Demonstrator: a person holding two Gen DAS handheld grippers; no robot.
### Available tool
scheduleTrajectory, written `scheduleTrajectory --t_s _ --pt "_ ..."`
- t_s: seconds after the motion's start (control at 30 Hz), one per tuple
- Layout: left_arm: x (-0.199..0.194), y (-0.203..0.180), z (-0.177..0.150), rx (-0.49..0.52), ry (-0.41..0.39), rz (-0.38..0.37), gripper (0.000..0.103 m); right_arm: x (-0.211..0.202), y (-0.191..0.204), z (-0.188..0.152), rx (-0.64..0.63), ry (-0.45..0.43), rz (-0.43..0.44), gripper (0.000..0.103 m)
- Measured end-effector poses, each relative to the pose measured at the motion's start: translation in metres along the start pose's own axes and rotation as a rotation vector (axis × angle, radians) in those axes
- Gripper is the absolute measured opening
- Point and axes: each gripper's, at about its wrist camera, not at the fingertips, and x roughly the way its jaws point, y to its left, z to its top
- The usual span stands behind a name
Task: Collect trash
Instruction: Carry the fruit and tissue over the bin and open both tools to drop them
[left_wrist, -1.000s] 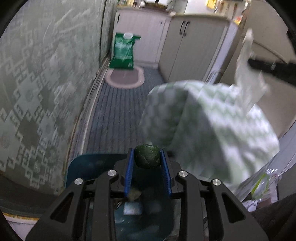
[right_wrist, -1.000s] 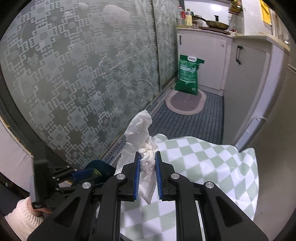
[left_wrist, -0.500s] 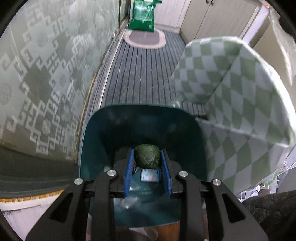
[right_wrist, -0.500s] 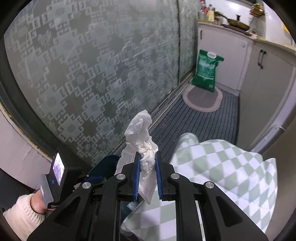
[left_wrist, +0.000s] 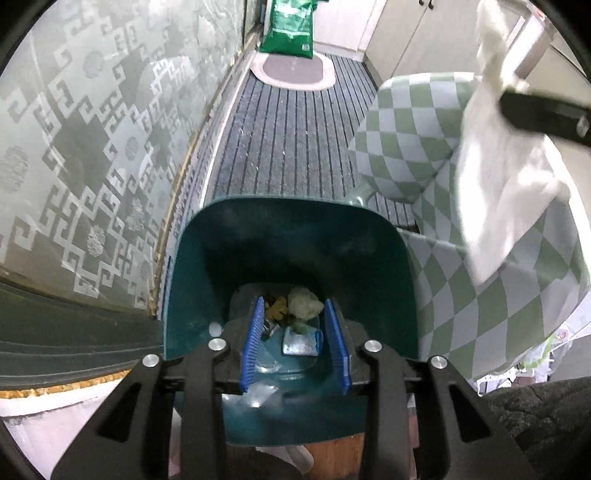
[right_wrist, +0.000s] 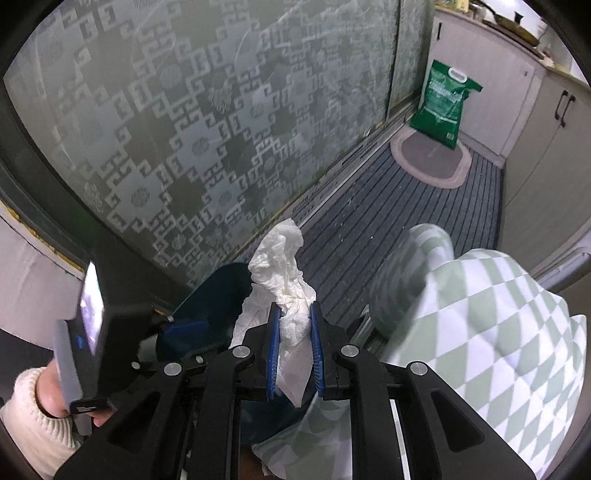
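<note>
My left gripper (left_wrist: 294, 308) is open and empty, held over the mouth of a dark teal trash bin (left_wrist: 192, 266). At the bin's bottom lie a pale green crumpled lump (left_wrist: 303, 303), yellow scraps and a clear wrapper. My right gripper (right_wrist: 294, 314) is shut on a crumpled white tissue (right_wrist: 280, 254) that sticks up between the fingers. The tissue also hangs at the upper right of the left wrist view (left_wrist: 506, 177), beside the bin. In the right wrist view the bin's rim (right_wrist: 218, 291) lies just left of the tissue.
A green-and-white checkered cloth (left_wrist: 424, 122) drapes over furniture right of the bin. A patterned frosted glass door (right_wrist: 184, 129) runs along the left. A striped floor mat (left_wrist: 291, 140), an oval mat and a green bag (right_wrist: 443, 103) lie ahead, by cabinets.
My left gripper has opened and dropped the dark green lump it held into the bin. The right gripper, still holding the tissue, has come closer to the bin.
</note>
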Motion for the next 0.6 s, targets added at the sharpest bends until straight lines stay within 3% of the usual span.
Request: scheduleTrajectory --t_s 0.33,0.6 --pt "-0.04 0.006 0.01 -0.036 -0.217 0.052 0.031 0.026 0.011 -0.004 -0.032 0.086 0.011 0.015" --pt "-0.068 0.006 0.01 -0.032 -0.383 0.048 0.025 0.041 0.019 -0.009 -0.052 0.141 0.037 0.016"
